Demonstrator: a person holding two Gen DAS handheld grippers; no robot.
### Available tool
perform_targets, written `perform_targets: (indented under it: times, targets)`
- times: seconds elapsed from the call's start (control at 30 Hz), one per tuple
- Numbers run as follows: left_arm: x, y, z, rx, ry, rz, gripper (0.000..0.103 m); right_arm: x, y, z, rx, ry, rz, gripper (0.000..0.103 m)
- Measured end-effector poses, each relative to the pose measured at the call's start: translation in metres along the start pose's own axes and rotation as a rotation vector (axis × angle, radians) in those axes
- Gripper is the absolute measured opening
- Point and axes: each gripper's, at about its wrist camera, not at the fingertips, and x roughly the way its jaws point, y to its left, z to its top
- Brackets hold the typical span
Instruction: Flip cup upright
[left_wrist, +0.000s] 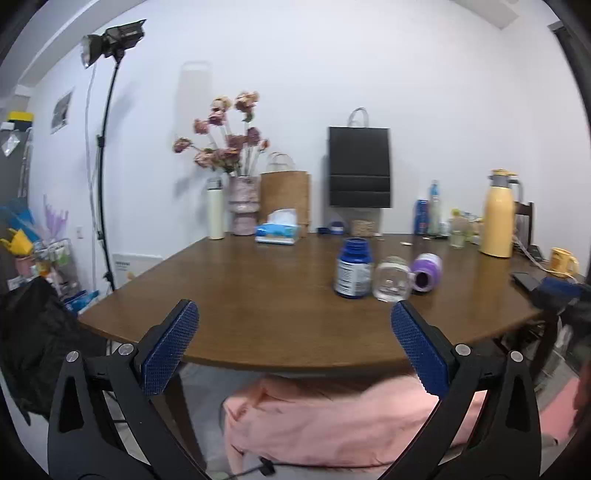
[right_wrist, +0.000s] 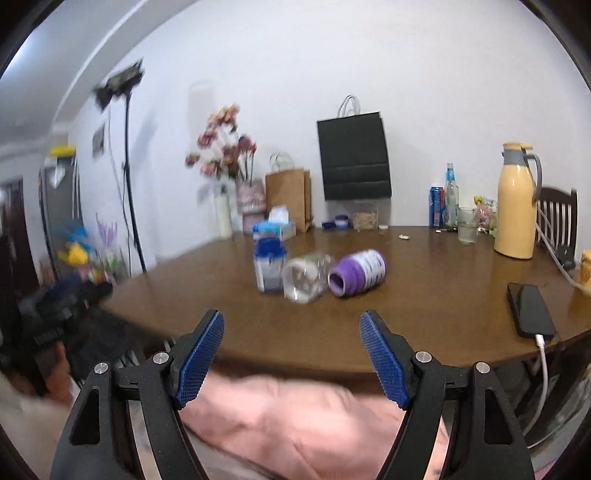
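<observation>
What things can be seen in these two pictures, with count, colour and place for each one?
Table: one, brown wood, centre.
Clear cup: one, transparent, on its side, mid-table.
Purple cup: one, on its side, right of the clear cup.
Blue bottle: one, upright, left of the clear cup.
Tissue box: one, blue, far edge.
Vase of flowers: one, pink, far left.
Paper bags: one brown, one black, by the wall.
Yellow jug: one, far right.
Phone: one, black, right edge, cable plugged in.
Lamp stand: one, black, left.
Left gripper: blue pads, open, empty.
Right gripper: blue pads, open, empty.
</observation>
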Motion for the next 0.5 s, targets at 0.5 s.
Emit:
perform_targets:
  times: [0.5]
  targets:
    - [-0.012,-0.012,0.008,0.010,-0.086,-0.036,0.103,-0.015,0.009,0.003,-0.070,-0.042,-0.028,0.081]
